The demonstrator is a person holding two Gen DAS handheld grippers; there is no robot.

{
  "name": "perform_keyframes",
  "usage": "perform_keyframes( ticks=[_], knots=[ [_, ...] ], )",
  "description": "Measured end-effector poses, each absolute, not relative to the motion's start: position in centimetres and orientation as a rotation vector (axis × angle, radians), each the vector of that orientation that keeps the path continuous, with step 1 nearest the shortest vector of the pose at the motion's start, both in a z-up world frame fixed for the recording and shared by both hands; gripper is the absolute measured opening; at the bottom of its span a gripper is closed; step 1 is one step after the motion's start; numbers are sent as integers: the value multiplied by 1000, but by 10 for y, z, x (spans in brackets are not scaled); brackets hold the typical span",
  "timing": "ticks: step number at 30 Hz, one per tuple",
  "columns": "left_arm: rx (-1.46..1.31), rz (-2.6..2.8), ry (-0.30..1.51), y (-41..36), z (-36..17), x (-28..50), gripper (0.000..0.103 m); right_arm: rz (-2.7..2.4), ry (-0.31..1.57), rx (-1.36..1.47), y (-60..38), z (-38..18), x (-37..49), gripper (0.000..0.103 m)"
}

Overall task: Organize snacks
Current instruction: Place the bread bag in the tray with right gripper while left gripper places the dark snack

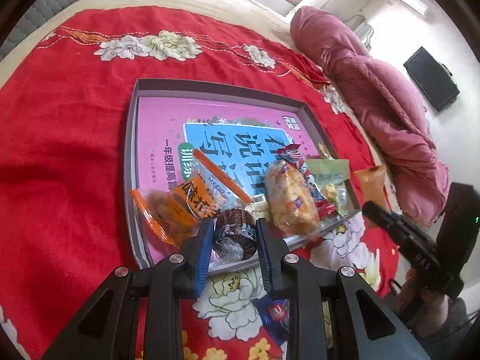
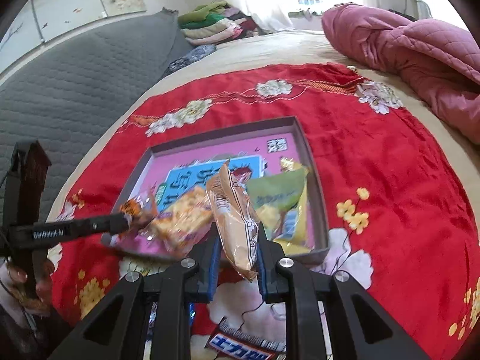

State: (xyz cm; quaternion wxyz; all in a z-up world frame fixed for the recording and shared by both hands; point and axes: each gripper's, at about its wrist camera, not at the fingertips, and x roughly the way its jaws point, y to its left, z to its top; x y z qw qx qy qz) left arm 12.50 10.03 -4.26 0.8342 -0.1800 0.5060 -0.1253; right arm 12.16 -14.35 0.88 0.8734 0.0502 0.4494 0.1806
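The left gripper (image 1: pixel 234 240) has its fingers closed on a brown wrapped snack (image 1: pixel 235 232) over the tray's (image 1: pixel 132 150) near edge; the right gripper (image 2: pixel 237 258) has its fingers closed on a tan packet (image 2: pixel 237 225) above the tray's near rim, on the bed.

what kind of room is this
Most likely a bedroom: the red floral blanket covers a bed, a pink quilt is bunched beside it, and folded clothes are stacked by the window.

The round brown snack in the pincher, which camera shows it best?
The left wrist view. The brown snack sits right between the left gripper fingers, close and sharp. In the right wrist view the gripper's tip hides it, so I can't pick it out there.
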Motion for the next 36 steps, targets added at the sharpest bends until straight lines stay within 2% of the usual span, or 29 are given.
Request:
perform_keyframes(
  ticks=[21,36],
  knots=[
    [-319,-228,1097,91,-63,133,29,322,992,131,-126,-22,155,21],
    [-303,-228,1098,89,-63,134,29,309,990,103,-121,-24,157,22]
  ],
)
